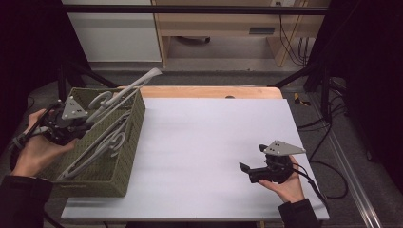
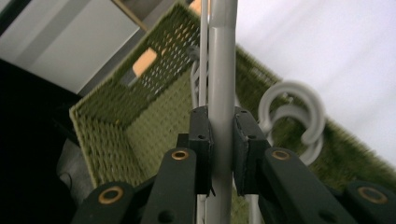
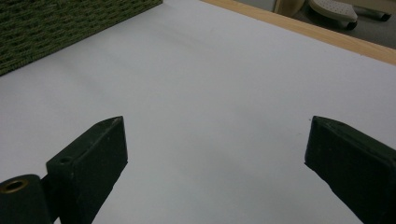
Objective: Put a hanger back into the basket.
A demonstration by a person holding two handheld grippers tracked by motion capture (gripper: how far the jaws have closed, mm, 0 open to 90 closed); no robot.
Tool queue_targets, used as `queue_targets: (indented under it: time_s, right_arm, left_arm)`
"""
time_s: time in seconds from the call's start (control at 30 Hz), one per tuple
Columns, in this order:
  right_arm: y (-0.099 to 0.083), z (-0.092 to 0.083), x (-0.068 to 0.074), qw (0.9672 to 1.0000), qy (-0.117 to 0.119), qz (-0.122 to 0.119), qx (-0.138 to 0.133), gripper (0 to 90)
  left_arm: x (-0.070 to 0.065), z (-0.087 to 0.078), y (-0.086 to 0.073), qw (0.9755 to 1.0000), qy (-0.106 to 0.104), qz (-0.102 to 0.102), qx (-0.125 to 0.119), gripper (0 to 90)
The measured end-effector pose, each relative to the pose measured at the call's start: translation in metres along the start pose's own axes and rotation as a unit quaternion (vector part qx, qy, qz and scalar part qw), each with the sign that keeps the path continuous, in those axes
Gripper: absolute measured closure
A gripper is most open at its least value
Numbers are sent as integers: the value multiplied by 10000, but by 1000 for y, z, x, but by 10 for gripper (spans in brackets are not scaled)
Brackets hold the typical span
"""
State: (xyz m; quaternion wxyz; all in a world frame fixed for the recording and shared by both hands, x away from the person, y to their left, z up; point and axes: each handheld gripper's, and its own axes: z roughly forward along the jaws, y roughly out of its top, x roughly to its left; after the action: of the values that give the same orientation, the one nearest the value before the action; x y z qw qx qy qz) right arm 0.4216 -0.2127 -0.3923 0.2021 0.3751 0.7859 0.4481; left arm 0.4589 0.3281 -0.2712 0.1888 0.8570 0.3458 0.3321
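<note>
Your left gripper (image 1: 88, 118) sits over the near-left part of the green woven basket (image 1: 128, 156), and its jaws are pinched on the grey bar of a plastic clothes hanger (image 1: 138, 85). In the left gripper view, both pads press against that hanger's bar (image 2: 220, 93), which runs up between them. The held hanger slants up and away, its far end poking out above the basket's back rim. More grey hangers (image 1: 102, 147) lie inside the basket, their hooks curled near the middle. Your right gripper (image 1: 254, 166) rests low over the white table (image 1: 204, 142), well apart from the basket, with its jaws spread wide and nothing between them.
</note>
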Motion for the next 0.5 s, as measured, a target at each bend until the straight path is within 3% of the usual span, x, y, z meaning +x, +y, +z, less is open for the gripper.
queue_targets:
  time_s: [0.2, 0.27, 0.5]
  right_arm:
    - [0, 0, 0, 10000, -8, -5, 7, 63]
    - [0, 0, 0, 10000, -14, -20, 9, 64]
    - [0, 1, 0, 10000, -33, -4, 37, 63]
  left_arm:
    - [8, 7, -22, 9998, 88, -65, 144, 796]
    - [11, 10, -34, 9993, 139, -161, 321, 797]
    - [15, 22, -56, 9975, 287, -305, 566, 796]
